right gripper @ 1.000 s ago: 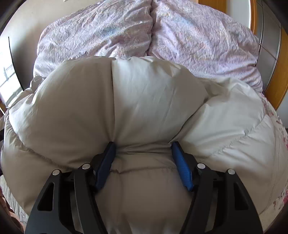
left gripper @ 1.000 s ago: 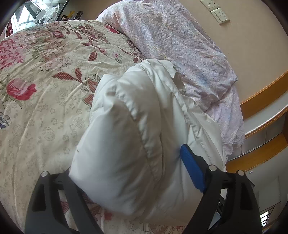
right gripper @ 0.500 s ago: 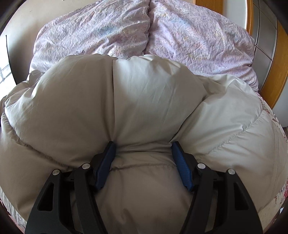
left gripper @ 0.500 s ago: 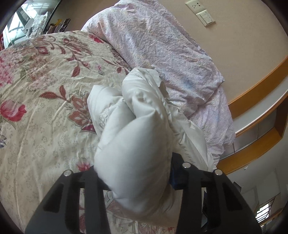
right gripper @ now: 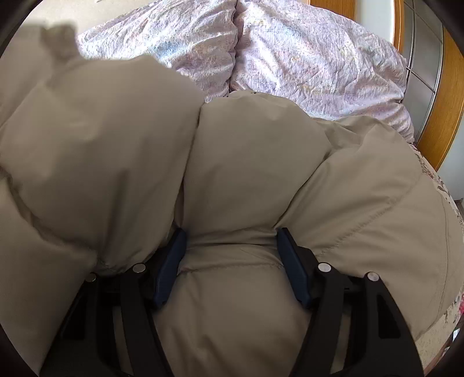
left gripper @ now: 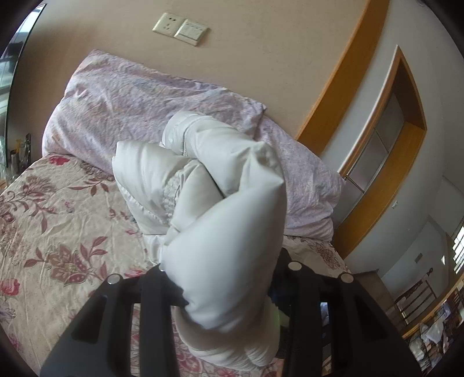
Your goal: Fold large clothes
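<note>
A white puffy down jacket [left gripper: 226, 232] is bunched up in the left wrist view, with one thick fold lifted off the floral bedspread [left gripper: 58, 217]. My left gripper [left gripper: 226, 281] has that fold between its jaws, which are closing, and the padding hides the pads. In the right wrist view the jacket [right gripper: 246, 159] fills most of the frame. My right gripper [right gripper: 229, 249] is shut on a wide quilted roll of it, and both blue pads [right gripper: 171, 261] dent the fabric. A raised part of the jacket looms at the upper left there.
Two lilac pillows [right gripper: 304, 52] lie at the head of the bed, one also seen in the left wrist view [left gripper: 130, 95]. Behind them is a beige wall with a socket and switch [left gripper: 179, 27]. A wooden-framed niche [left gripper: 385, 139] stands on the right.
My left gripper closed on a fold of the jacket, rose with it and rolled, so the wall came into its view. The right gripper kept its hold; jacket fabric rose at its upper left.
</note>
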Demonstrator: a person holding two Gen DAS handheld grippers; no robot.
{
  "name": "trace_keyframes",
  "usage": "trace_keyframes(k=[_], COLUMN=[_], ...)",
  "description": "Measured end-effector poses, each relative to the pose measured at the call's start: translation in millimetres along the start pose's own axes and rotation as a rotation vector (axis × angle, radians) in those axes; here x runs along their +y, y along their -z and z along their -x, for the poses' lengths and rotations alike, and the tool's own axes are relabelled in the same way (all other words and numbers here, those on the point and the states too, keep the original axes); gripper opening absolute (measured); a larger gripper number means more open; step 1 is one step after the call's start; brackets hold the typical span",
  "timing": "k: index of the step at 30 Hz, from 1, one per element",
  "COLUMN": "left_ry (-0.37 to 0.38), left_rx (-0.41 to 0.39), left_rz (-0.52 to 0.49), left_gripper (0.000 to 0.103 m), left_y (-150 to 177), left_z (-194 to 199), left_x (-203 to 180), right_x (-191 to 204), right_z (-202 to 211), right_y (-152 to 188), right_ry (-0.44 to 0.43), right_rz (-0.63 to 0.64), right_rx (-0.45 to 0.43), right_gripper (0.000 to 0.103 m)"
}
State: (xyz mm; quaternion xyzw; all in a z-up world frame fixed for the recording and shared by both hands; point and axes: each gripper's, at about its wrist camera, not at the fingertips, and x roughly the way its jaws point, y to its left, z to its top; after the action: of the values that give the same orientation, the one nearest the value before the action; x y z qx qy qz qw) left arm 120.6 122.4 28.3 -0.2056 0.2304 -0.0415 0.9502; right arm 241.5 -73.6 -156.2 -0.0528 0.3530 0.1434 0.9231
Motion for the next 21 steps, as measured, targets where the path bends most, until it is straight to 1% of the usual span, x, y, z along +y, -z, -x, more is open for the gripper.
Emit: trace_keyframes(k=[5,10,15,21], left_ry=[0.065,0.106,0.130,0.126], left_rx=[0.020,0.040,0.058,0.075], left_rz=[-0.070,-0.129,-0.143,-0.155], left_gripper=[0.038,0.040,0.040,0.040], left_y=[1.6,8.6,12.7,11.6], left_z=[-18.3,-35.6,-46.5,-58.5], left_x=[-45.5,-83.1,-100.2,-105.8], right_x=[-7.8,-21.1,-32.4,-42.5], right_z=[-1.1,2.3,8.7,29.5], right_y=[0.0,0.6,4.2,14.5], right_ry=[-0.047,-0.103,-0.134,-0.128], right_rz=[-0.001,-0.002,-0.014,0.000], right_rx=[0.004,0.006,-0.004,-0.038], right_gripper=[0.067,0.067,0.066,0.066])
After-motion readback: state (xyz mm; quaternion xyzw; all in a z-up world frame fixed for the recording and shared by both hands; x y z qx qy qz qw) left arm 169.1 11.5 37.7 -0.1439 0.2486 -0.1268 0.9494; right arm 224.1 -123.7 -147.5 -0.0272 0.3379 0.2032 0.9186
